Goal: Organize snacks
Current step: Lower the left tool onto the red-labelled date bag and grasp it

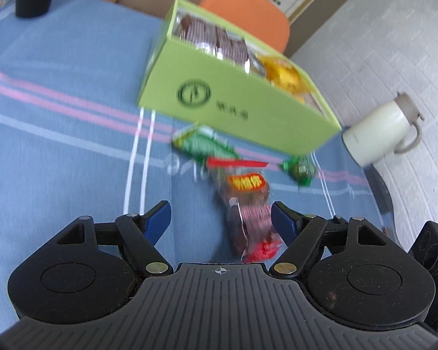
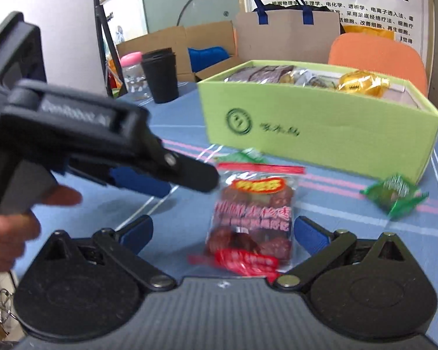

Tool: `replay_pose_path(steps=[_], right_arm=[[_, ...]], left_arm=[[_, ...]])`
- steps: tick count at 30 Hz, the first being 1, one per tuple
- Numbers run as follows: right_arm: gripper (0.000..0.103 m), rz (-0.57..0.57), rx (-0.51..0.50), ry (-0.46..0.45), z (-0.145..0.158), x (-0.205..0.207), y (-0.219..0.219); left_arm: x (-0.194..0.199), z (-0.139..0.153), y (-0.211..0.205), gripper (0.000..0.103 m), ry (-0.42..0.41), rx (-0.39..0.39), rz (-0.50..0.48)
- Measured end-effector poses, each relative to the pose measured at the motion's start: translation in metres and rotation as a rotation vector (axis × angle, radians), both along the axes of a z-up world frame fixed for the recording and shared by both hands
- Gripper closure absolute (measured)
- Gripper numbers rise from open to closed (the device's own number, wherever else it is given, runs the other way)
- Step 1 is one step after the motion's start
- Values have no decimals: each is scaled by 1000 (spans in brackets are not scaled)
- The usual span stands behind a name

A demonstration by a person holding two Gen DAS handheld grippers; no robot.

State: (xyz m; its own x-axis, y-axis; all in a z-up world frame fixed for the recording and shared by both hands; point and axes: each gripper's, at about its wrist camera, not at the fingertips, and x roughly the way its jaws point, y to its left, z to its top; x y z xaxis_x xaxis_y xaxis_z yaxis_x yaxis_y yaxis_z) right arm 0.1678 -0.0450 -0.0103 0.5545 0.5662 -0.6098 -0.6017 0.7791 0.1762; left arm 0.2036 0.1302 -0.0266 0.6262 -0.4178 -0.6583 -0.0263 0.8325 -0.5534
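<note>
A clear pack of red dates (image 1: 248,213) with a red label lies on the blue tablecloth (image 1: 73,151). My left gripper (image 1: 220,218) stands open around it, and the pack is close to the right-hand pad (image 1: 283,218). From the right wrist view the same pack (image 2: 254,218) lies between the wide-open fingers of my right gripper (image 2: 223,233). The left gripper (image 2: 187,183) reaches in from the left, just short of the pack's top. Behind stands the open green box (image 1: 239,102) (image 2: 321,128), which holds several wrapped snacks. A green pack (image 1: 204,145) and a small green sweet (image 1: 299,169) (image 2: 394,195) lie in front of the box.
A white jug (image 1: 385,131) stands at the table's right edge. A black cup (image 2: 160,75) and a pink-lidded jar (image 2: 133,75) stand at the back left. An orange chair (image 2: 376,58), a paper bag (image 2: 286,35) and cardboard boxes are behind the table. A person's hand (image 2: 8,233) holds the left gripper.
</note>
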Motion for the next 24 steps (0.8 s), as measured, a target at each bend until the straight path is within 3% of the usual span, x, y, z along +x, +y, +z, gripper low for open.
replay_pose_path(steps=[7,11,16,20,24], right_arm=[[1,-145,-4,69,-7,9,2],[1,-197,-30,27,-11,1,11],[1,-137,-112,8,-11,-3,19],[1,-123,-25,-14,-4,-2,9],[1,-145,-35,-2,-7,7,10]], left_arm=[[-3,2,-5,39,-4,-24,1],[3,3,-7,30,7,-20,-2],[10,-1,-11,30,33,-19,-6],[14,2,-17,30,21,-8,-27],[23,0,-28,32,31,19,-53]])
